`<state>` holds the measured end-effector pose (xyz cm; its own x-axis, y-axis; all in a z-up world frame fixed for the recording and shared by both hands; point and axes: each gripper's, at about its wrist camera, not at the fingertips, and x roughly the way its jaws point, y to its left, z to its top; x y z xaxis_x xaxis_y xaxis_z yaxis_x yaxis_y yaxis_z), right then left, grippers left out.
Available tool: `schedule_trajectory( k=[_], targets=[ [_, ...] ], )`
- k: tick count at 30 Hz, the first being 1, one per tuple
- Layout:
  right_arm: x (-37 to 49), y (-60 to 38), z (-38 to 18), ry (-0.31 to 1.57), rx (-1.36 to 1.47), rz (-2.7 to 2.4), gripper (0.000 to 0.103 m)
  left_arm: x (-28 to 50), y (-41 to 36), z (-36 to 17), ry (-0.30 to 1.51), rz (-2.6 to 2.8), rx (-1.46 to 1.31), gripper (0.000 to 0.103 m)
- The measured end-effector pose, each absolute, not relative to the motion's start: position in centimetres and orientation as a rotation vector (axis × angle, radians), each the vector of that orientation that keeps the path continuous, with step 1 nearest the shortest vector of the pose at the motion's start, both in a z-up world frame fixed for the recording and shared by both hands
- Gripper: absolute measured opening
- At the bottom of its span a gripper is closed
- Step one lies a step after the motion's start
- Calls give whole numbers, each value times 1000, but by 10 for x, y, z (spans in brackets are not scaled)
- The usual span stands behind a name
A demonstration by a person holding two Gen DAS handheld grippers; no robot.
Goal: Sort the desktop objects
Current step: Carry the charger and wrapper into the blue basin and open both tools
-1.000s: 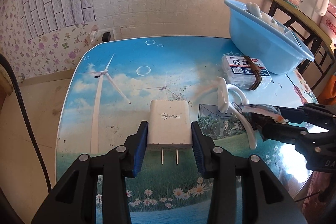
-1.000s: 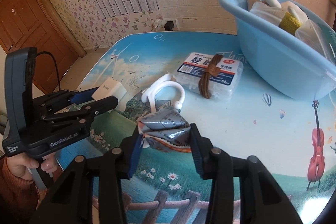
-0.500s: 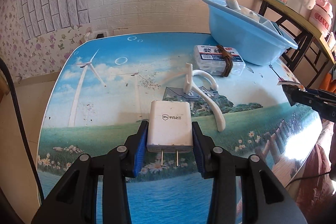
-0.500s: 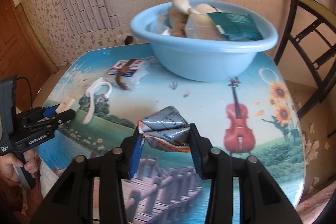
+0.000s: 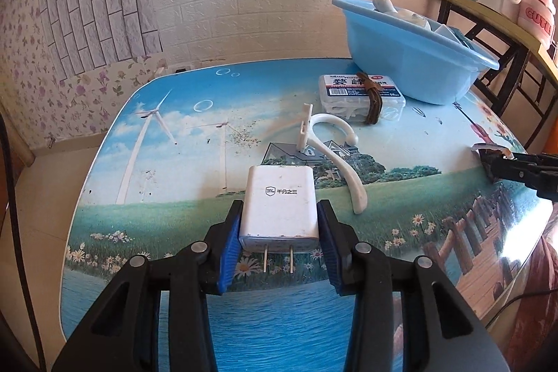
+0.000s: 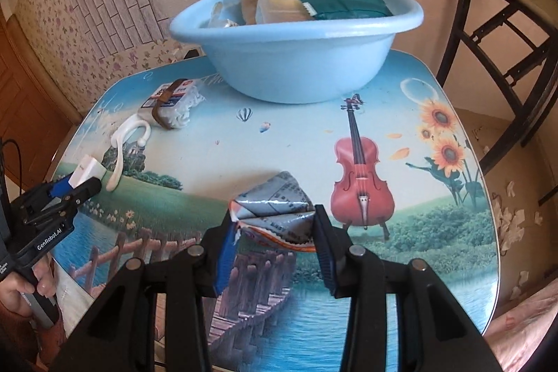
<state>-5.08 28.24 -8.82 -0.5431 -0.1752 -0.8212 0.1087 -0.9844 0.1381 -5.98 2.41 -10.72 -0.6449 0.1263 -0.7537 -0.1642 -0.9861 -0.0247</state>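
My left gripper (image 5: 279,225) is shut on a white wall charger (image 5: 280,203), prongs pointing back at the camera, held above the picture-printed table (image 5: 174,162). The right wrist view shows that same gripper (image 6: 75,189) at the left edge with the charger (image 6: 89,168). My right gripper (image 6: 273,225) is shut on a crumpled silver foil wrapper (image 6: 273,206) above the table's front half. The right gripper (image 5: 502,162) also pokes in at the left wrist view's right edge. A blue basin (image 6: 296,58) filled with several items stands at the table's far side.
A white plastic hook (image 5: 334,149) and a clear box of floss picks (image 5: 362,93) with a brown band lie between the charger and the basin (image 5: 411,58). A dark chair (image 6: 498,58) and a shelf (image 5: 488,13) stand to the right. Paper scraps litter the floor (image 6: 512,218).
Both grippers have drawn back toward the table's near side with their objects still held. The right view has swung to face the basin; the hook and floss box now sit farther off.
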Motion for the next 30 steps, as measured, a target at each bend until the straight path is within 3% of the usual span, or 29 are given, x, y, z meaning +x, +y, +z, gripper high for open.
schedule_trajectory(
  k=[14,17,30],
  targets=[
    [-58,262,-96,35,1406,-2674,44,-55,25,-108,55,2722,-1198,41],
    [-59,260,-97,17,1397,-2654,57,-55,26,-107,57,2724,-1195,41],
    [-50,257,-98,35,1321,-2741,55,-53,24,-108,54,2729,-1165,41]
  ],
)
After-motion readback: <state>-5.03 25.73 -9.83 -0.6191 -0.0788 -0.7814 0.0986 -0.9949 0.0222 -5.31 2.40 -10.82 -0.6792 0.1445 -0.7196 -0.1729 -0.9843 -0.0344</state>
